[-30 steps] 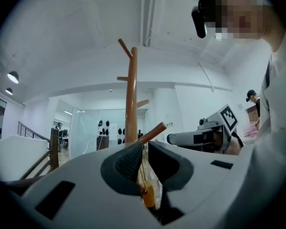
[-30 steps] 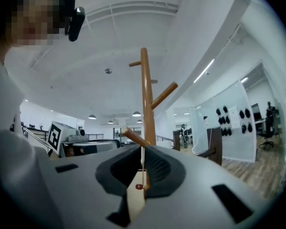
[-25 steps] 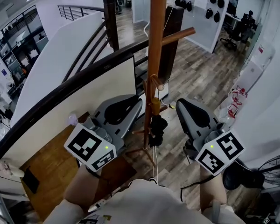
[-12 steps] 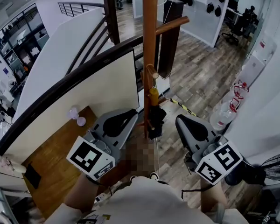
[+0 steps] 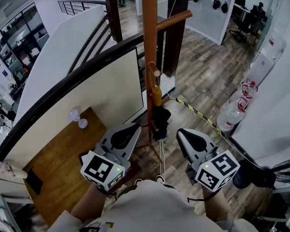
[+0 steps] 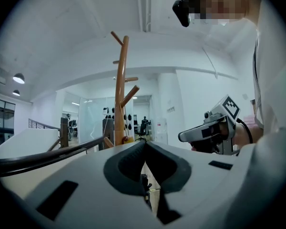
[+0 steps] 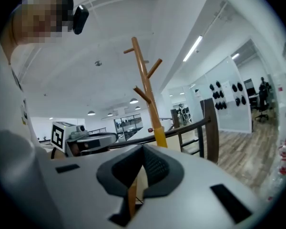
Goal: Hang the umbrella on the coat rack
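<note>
The wooden coat rack [image 5: 149, 42] stands straight ahead, past both grippers. The umbrella [image 5: 159, 121], black with a yellow handle [image 5: 156, 95], hangs by its loop from a low peg [image 5: 156, 73] on the pole. My left gripper [image 5: 135, 126] is shut and holds nothing, just left of the umbrella and apart from it. My right gripper [image 5: 179, 131] is also shut and holds nothing, just right of it. In the left gripper view the rack [image 6: 121, 89] rises beyond the closed jaws. The right gripper view shows the rack [image 7: 146, 87] and the yellow handle [image 7: 159, 136].
A dark curved handrail [image 5: 63, 88] over a white panel [image 5: 82, 105] runs behind the rack. Large water bottles [image 5: 232, 117] stand at the right by a white wall. Yellow-black tape [image 5: 198, 112] crosses the wood floor. A fan [image 5: 282, 170] sits at the far right.
Both grippers have drawn back from the rack toward the person's body and sit lower in view. The umbrella stays hanging on its peg.
</note>
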{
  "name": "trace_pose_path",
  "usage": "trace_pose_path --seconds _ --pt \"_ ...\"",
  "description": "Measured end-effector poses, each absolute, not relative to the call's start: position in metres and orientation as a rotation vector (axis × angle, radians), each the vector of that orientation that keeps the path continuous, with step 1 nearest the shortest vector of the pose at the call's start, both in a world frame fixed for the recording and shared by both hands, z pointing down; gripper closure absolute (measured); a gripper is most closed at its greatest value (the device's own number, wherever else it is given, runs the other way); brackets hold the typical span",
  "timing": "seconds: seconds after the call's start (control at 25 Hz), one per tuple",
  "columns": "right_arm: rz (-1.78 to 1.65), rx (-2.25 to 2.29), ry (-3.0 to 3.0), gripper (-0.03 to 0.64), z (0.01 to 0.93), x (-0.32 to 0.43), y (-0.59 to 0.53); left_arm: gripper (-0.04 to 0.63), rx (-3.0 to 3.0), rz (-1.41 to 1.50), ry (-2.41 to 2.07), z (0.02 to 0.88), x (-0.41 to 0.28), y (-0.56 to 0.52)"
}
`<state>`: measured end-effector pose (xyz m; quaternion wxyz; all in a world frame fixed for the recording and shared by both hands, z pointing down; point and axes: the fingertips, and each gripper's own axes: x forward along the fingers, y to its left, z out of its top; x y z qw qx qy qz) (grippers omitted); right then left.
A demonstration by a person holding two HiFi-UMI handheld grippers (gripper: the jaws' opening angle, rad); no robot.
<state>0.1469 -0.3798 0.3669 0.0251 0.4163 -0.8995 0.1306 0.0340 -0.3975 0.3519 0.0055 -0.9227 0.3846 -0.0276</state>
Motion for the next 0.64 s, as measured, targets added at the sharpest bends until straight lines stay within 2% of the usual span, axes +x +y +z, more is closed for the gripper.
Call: trace_pose_path --seconds 0.64 --pt "0.374 1.248 -2.802 0.614 0.365 0.134 -0.393 0.591 -2.914 -0.070 1.203 0.353 0.035 -0.408"
